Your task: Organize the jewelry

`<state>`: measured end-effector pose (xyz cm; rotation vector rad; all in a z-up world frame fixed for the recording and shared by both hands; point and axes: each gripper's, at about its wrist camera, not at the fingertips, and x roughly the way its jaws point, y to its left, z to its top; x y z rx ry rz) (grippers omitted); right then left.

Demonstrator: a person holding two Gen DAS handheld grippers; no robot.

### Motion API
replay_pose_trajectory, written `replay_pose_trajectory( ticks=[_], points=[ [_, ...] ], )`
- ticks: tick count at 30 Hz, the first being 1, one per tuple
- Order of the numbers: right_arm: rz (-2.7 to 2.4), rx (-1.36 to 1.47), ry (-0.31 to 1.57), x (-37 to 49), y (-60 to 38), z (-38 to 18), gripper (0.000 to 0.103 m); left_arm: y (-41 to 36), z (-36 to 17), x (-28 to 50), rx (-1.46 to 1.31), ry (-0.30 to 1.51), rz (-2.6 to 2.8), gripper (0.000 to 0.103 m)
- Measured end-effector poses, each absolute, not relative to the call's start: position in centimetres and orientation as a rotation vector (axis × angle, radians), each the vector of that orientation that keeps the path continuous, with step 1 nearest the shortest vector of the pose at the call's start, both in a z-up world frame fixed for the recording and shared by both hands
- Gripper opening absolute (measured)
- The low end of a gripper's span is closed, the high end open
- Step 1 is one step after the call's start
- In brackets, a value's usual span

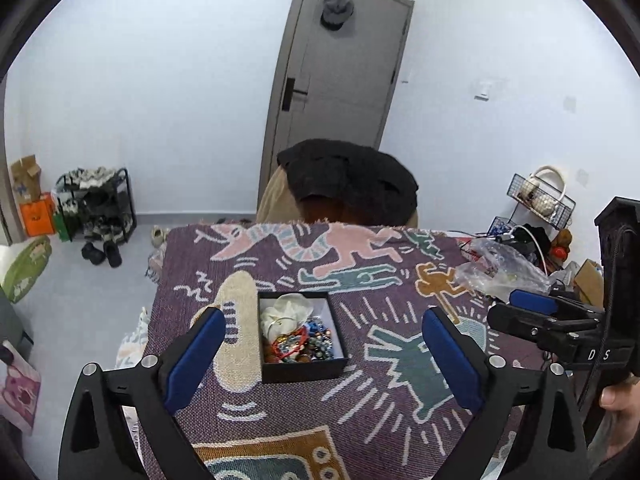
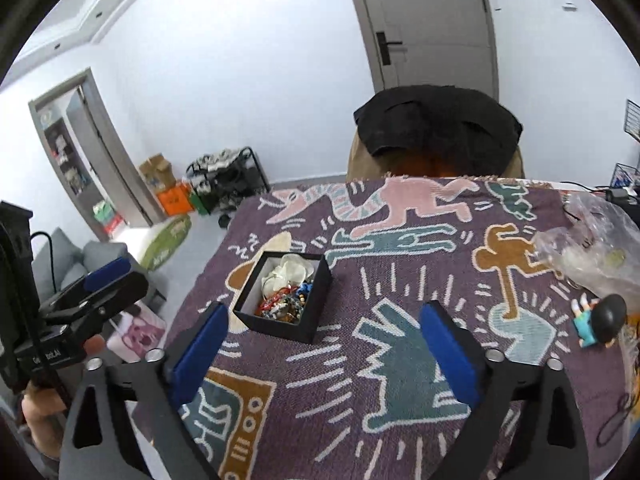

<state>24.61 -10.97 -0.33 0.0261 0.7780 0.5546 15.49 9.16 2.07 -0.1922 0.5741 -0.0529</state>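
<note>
Here, on a table draped in a purple patterned blanket [image 1: 360,420], sits a small black jewelry box [image 1: 302,336], open on top and heaped with beads, bangles and a white shell-like piece. Both grippers hover above the blanket, holding nothing. The left gripper [image 1: 324,364] has its blue-padded fingers spread wide, the box lying between them, nearer the left finger. The right gripper [image 2: 324,356] is spread just as wide, with the box ahead of its left finger.

Only the right wrist view shows a small toy figure [image 2: 598,326] in teal with a round black head at the blanket's right edge, beside a crumpled clear plastic bag [image 2: 592,256]. Only the left wrist view shows a hat [image 1: 337,11] hanging on the grey door [image 1: 340,88], and a wire wall basket [image 1: 542,196].
</note>
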Motion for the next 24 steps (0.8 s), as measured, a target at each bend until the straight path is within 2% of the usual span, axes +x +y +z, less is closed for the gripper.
replay_pose_trajectory(
  ticks=[15, 24],
  points=[
    [0.437, 0.103, 0.669, 19.8, -18.3, 1.4, 0.103, 4.8, 5.7, 8.9, -0.109, 0.485, -0.069, 0.103],
    [0.402, 0.119, 0.611, 16.5, -20.0, 1.4, 0.103, 3.6, 4.9, 5.8, -0.105, 0.445, -0.043, 0.103]
  ],
)
